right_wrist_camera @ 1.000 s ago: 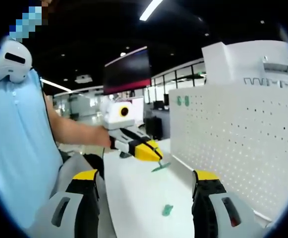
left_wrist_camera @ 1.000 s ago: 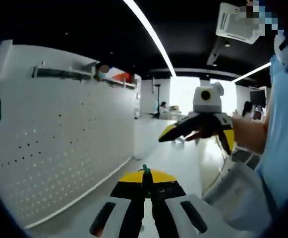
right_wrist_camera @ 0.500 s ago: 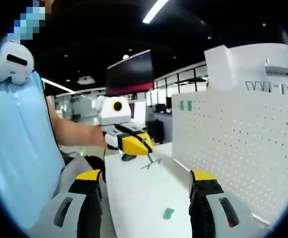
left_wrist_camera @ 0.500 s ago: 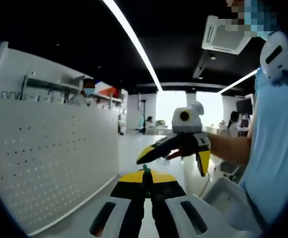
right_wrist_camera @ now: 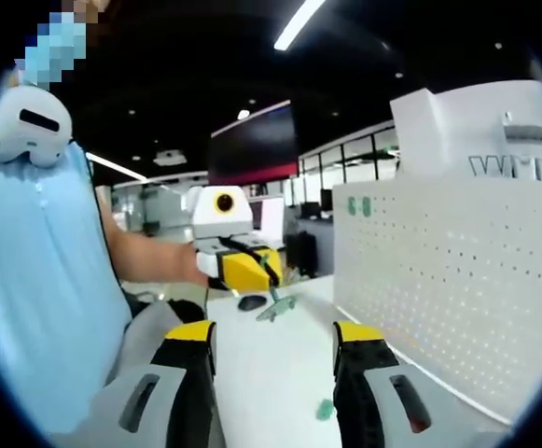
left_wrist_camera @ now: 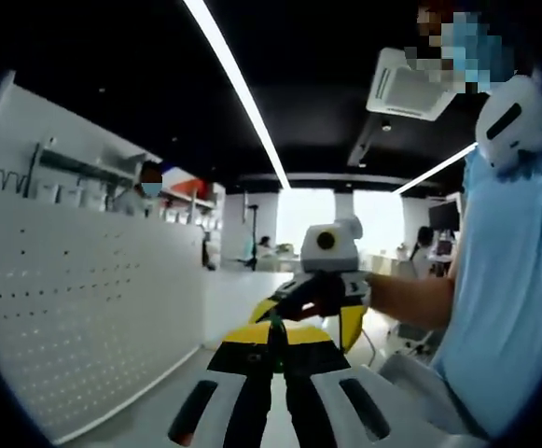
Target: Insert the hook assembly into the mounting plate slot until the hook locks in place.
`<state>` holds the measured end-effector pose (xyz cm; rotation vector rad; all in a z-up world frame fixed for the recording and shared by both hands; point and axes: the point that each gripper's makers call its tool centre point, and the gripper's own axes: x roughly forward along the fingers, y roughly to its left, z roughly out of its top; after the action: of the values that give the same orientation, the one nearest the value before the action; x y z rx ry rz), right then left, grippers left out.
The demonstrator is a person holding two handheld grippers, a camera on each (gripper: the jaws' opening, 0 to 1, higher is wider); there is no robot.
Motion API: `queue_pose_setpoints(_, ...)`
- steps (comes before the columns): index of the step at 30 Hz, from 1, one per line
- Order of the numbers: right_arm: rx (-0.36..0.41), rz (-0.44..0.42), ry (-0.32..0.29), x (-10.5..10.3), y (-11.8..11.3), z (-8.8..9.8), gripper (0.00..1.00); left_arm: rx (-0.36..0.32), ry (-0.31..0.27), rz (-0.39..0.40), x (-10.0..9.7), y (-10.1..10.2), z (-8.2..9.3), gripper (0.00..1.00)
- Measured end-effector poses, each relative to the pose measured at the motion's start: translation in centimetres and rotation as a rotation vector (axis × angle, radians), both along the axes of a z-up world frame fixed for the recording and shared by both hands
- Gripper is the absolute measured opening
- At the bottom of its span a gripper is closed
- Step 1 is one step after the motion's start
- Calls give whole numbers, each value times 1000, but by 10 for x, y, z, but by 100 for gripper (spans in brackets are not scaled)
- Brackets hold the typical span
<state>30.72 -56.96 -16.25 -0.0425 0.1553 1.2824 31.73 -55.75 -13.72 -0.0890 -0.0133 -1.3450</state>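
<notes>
Above the white table (right_wrist_camera: pixel 252 373), left gripper (right_wrist_camera: pixel 252 269) pinches a green hook (right_wrist_camera: pixel 277 306); right gripper (right_wrist_camera: pixel 272 355) jaws wide, empty. Green piece (right_wrist_camera: pixel 324 409) lies near pegboard (right_wrist_camera: pixel 457 280).

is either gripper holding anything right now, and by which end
The left gripper is shut on a small green hook, pinched at one end, the rest sticking out past the tips. The right gripper is open, holding nothing.

Right gripper (right_wrist_camera: pixel 269 341) jaws have narrowed; left gripper (right_wrist_camera: pixel 252 269) with green hook (right_wrist_camera: pixel 277 307) has drawn nearer
</notes>
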Motion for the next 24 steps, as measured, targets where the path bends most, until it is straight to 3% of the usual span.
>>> queue_pose_setpoints(14,34,64,16,-11,10,1,29,-34,5,-74,-18,-8,6,2)
queue_pose_setpoints(24,83,92,13,-15,11,10,23,-66,15,-114,-24,-13,11,2)
